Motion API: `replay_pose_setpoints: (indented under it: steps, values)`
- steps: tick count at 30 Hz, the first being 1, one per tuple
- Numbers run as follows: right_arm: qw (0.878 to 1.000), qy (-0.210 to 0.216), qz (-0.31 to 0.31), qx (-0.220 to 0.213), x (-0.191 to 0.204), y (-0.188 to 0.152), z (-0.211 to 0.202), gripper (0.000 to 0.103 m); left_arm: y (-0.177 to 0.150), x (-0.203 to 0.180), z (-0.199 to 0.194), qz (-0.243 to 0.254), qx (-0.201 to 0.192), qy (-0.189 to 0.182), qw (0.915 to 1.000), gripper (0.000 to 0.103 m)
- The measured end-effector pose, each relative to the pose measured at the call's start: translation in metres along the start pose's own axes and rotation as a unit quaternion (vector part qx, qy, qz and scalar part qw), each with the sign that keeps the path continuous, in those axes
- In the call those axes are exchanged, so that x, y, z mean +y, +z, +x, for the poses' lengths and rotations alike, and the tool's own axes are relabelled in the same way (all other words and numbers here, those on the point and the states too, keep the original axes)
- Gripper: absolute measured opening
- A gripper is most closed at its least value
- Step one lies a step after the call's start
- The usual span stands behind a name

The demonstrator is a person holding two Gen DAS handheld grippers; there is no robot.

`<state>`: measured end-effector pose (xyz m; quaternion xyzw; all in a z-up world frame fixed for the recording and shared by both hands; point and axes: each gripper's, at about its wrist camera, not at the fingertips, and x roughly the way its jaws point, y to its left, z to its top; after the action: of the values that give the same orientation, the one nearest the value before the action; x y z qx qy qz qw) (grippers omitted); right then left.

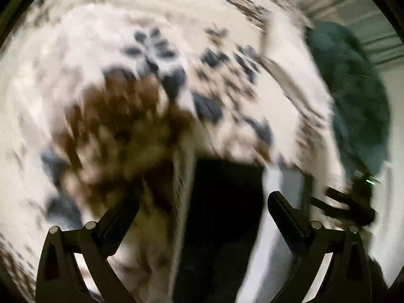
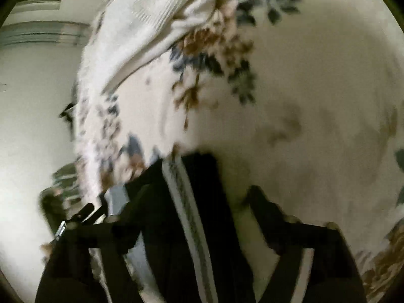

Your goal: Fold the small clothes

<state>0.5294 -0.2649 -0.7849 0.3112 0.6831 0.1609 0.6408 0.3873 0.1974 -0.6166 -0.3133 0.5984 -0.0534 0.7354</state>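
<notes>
Left gripper fingers spread w/ black striped garment lying between, not pinched. Right gripper also spread, straddling its grey-white stripe, prob. to line up a fold. Behind: floral cream bedspread, then white knit.

Left gripper matte black, angular linkage arms, silver round pivot pins, flat black fingers, motion-blurred

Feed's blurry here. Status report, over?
Left gripper open, right gripper open. Black garment between fingers, on floral bedspread. White knit beyond.
</notes>
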Motion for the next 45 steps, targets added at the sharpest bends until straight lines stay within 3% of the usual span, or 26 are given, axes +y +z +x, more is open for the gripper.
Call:
replay_pose_setpoints:
  steps: [6, 8, 12, 15, 18, 19, 20, 22, 26, 30, 34, 40, 45]
  values:
    - [0.99, 0.063, -0.004, 0.126, -0.031, -0.038, 0.045, 0.083, -0.057, 0.02, 0.034, -0.04, 0.064, -0.042, 0.9963, 0.103]
    - [0.987, 0.089, -0.007, 0.134, -0.031, -0.043, 0.056, 0.091, -0.063, 0.02, 0.034, -0.044, 0.059, -0.053, 0.9959, 0.103]
    - [0.979, 0.141, -0.021, 0.147, -0.017, -0.045, 0.075, 0.093, -0.059, 0.013, 0.035, -0.044, 0.056, -0.08, 0.9943, 0.103]
    - [0.976, 0.141, -0.042, 0.161, -0.004, -0.049, 0.089, 0.093, -0.06, 0.004, 0.039, -0.026, 0.065, -0.075, 0.9947, 0.103]
    - [0.974, 0.135, -0.062, 0.168, 0.009, -0.055, 0.1, 0.09, -0.06, 0.004, 0.023, -0.015, 0.052, -0.099, 0.9936, 0.103]
    - [0.975, 0.132, -0.065, 0.167, 0.011, -0.057, 0.099, 0.077, -0.059, -0.001, 0.019, -0.012, 0.043, -0.117, 0.9921, 0.083]
    - [0.975, 0.129, -0.069, 0.166, 0.014, -0.058, 0.101, 0.051, -0.059, -0.003, 0.016, -0.011, 0.042, -0.118, 0.9921, 0.048]
    - [0.977, 0.13, -0.056, 0.161, 0.014, -0.062, 0.103, 0.04, -0.058, -0.002, 0.012, -0.017, 0.047, -0.124, 0.991, 0.029]
    - [0.982, 0.131, -0.053, 0.128, 0.02, -0.068, 0.091, 0.032, -0.052, -0.006, -0.005, -0.032, 0.044, -0.136, 0.9892, 0.022]
    - [0.984, 0.131, -0.049, 0.107, 0.035, -0.07, 0.069, 0.03, -0.031, -0.03, -0.018, -0.009, 0.043, -0.142, 0.9888, 0.021]
    - [0.985, 0.143, -0.052, 0.078, 0.052, -0.053, 0.037, 0.03, 0.011, -0.071, -0.028, 0.027, 0.034, -0.155, 0.987, 0.021]
    - [0.989, 0.138, -0.058, 0.008, 0.078, 0.012, -0.027, 0.03, 0.097, -0.145, -0.028, 0.082, 0.019, -0.171, 0.9817, 0.021]
    - [0.988, 0.126, -0.068, -0.05, 0.102, 0.1, -0.068, 0.03, 0.188, -0.198, -0.005, 0.105, 0.007, -0.17, 0.9798, 0.022]
